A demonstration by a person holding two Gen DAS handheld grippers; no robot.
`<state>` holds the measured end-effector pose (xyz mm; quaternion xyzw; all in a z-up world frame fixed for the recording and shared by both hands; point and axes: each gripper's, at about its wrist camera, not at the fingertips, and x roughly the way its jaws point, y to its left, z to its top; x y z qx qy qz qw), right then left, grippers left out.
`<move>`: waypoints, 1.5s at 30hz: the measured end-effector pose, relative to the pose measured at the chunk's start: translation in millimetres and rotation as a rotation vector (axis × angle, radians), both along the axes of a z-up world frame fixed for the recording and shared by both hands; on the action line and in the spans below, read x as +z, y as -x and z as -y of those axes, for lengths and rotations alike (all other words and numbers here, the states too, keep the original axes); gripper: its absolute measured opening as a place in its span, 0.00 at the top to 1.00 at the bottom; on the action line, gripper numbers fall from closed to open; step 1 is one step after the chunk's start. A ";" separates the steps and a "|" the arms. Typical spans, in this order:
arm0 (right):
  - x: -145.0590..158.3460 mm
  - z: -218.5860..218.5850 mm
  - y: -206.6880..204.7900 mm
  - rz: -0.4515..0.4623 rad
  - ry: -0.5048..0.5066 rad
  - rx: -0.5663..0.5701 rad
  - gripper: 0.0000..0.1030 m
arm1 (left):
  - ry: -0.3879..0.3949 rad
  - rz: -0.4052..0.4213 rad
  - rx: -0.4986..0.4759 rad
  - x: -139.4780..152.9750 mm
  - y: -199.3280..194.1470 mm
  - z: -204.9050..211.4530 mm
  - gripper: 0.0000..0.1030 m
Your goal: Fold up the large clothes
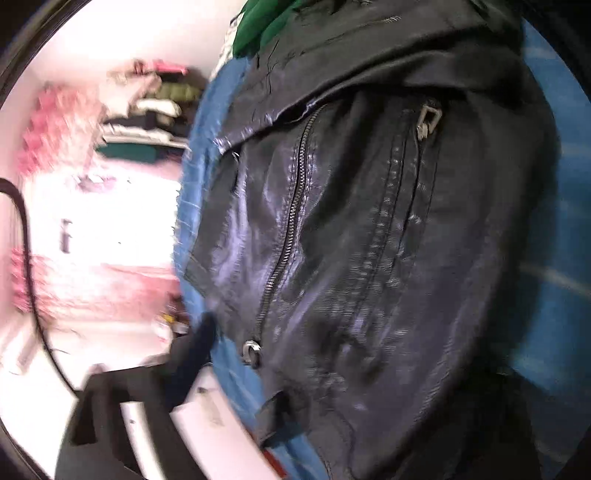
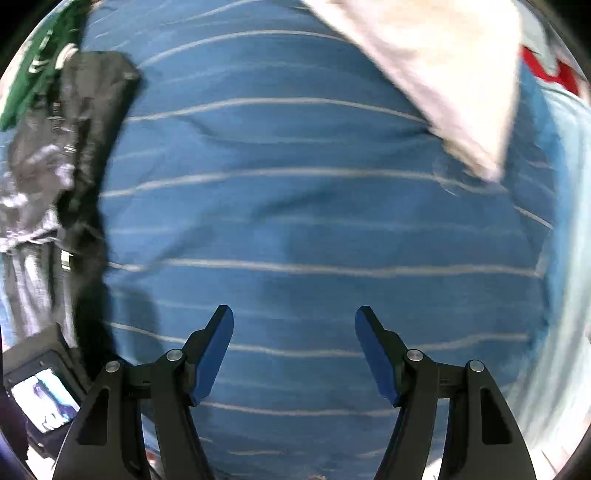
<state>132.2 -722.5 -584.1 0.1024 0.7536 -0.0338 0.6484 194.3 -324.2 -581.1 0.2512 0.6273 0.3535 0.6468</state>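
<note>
A black leather jacket (image 1: 369, 221) with metal zippers fills the left wrist view and lies on a blue striped bedsheet (image 1: 554, 295). My left gripper (image 1: 291, 325) is close over the jacket's lower edge. Only its left finger (image 1: 195, 350) shows, with a strip of sheet between it and the jacket; the jacket hides the other finger. In the right wrist view the same jacket (image 2: 55, 147) lies at the far left. My right gripper (image 2: 294, 314) points down at the bare sheet (image 2: 295, 203), open, with nothing between its blue pads.
A green garment (image 1: 266, 22) lies beyond the jacket's collar, also the green garment (image 2: 29, 85). A pale cloth (image 2: 443, 74) lies on the sheet at the top right, with a red item (image 2: 554, 74) beside it. A small screen (image 2: 44, 398) sits lower left. Blurred shelves of clothes (image 1: 155, 110) stand off the bed.
</note>
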 end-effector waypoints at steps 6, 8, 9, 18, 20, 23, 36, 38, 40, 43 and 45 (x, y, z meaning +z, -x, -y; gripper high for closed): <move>-24.3 -3.8 -23.6 0.101 -0.493 -0.051 0.18 | 0.194 0.102 0.035 27.5 -2.8 -25.2 0.83; -31.8 -13.7 -40.5 0.119 -0.639 -0.090 0.17 | 0.230 0.128 0.037 37.8 -3.5 -31.7 0.85; -41.9 -23.0 -44.4 0.119 -0.714 -0.117 0.17 | 0.250 0.139 0.034 43.7 -4.6 -37.5 0.85; -105.5 -113.9 -70.5 0.097 -0.837 -0.388 0.81 | 0.421 0.167 -0.032 74.7 -6.2 -67.6 0.87; -80.0 -122.7 -67.9 0.135 -0.775 -0.350 0.82 | 0.487 0.166 -0.039 84.5 -2.6 -76.8 0.87; -13.5 -140.6 -66.8 0.188 -0.725 -0.286 0.83 | 0.583 0.186 -0.018 100.6 -0.5 -108.4 0.84; 82.0 -388.4 -136.1 0.193 -0.365 0.044 0.83 | 0.821 0.339 0.276 112.2 -4.9 -331.6 0.70; 61.0 -430.9 -150.7 0.149 -0.295 0.078 0.81 | 0.849 0.331 0.326 94.7 -0.6 -358.6 0.61; 35.0 -467.0 -161.6 0.099 -0.241 0.114 0.75 | 0.869 0.331 0.353 77.5 6.6 -378.2 0.55; 12.2 -502.0 -165.9 0.077 -0.196 0.206 0.50 | 0.857 0.332 0.360 68.4 14.0 -390.6 0.47; 12.9 -527.7 -175.6 0.084 -0.273 0.245 0.36 | 0.852 0.327 0.380 66.7 19.7 -395.5 0.41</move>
